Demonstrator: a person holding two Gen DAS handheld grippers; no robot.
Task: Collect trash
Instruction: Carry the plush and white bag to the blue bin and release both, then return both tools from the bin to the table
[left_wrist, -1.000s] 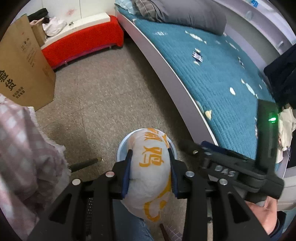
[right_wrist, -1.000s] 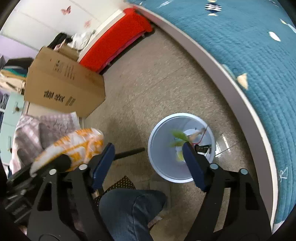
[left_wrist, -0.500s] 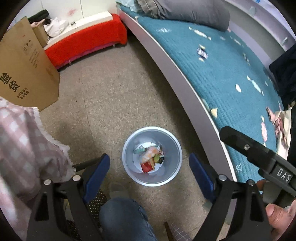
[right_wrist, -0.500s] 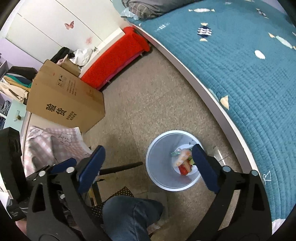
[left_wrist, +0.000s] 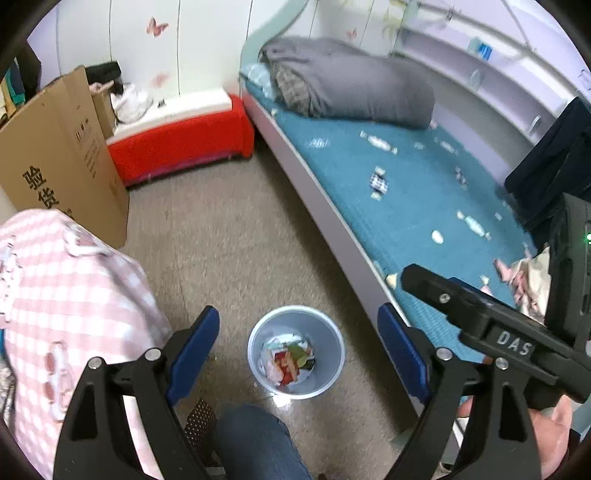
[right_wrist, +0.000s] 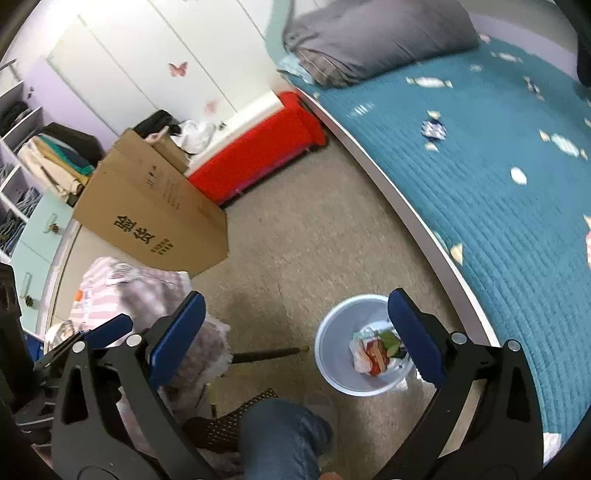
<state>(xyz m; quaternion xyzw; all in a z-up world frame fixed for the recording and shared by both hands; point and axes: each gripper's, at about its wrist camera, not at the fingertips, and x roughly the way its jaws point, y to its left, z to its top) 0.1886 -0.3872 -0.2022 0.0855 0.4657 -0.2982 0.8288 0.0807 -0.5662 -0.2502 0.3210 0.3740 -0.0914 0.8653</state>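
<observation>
A light grey trash bin (left_wrist: 332, 354) stands on the floor beside the bed and holds several wrappers, among them a white and orange bag (left_wrist: 275, 365). It also shows in the right wrist view (right_wrist: 332, 354). My left gripper (left_wrist: 297, 338) is open and empty, high above the bin. My right gripper (right_wrist: 295, 330) is open and empty too; its body shows at the right of the left wrist view (left_wrist: 491, 325). Small wrappers lie on the teal bed cover: a blue-white one (left_wrist: 378, 181) (right_wrist: 434, 129) and several pale ones (left_wrist: 437, 237).
A cardboard box (left_wrist: 59, 162) and a red bench (left_wrist: 177, 146) stand at the far side of the floor. A pink checked cloth (left_wrist: 62, 295) lies at the left. A grey duvet (left_wrist: 351, 85) lies at the bed's head. My knee (left_wrist: 255, 443) is below the bin.
My left gripper opened and dropped the white and orange bag into the bin. Both grippers then rose and tilted up towards the bed and the far wall.
</observation>
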